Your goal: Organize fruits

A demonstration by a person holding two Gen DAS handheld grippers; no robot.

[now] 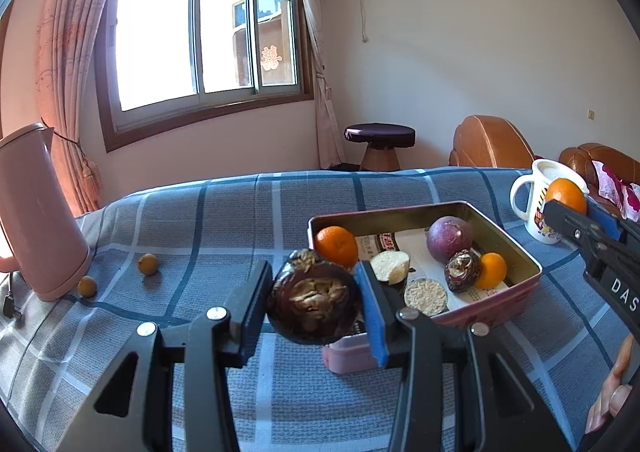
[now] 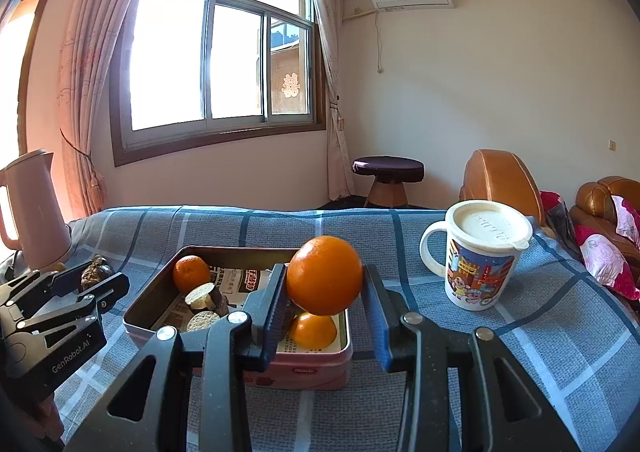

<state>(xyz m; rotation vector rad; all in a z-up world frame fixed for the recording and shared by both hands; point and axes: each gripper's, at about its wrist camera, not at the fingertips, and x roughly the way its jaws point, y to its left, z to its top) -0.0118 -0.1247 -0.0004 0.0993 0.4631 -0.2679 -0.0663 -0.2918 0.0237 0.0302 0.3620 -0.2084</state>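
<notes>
1. "GenRobot.AI" stands in white letters on the black body of the left claw point(image 2: 86, 284), seen from the right wrist view.
2. "DAS", cut off by the picture's edge, stands in white on the right claw point(image 1: 568, 211) body in the left wrist view.
3. A small oval label on the pink tin point(image 2: 304, 372) front reads roughly "Monde".
4. A red double-happiness sign point(image 2: 289, 85) hangs on the window pane.
5. Print on the paper lining the tin is too small to read.

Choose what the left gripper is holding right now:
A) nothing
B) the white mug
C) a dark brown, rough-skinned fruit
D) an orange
C: in the left wrist view the left gripper has its fingers closed on the dark brown fruit, while the orange sits in the right gripper.
</notes>
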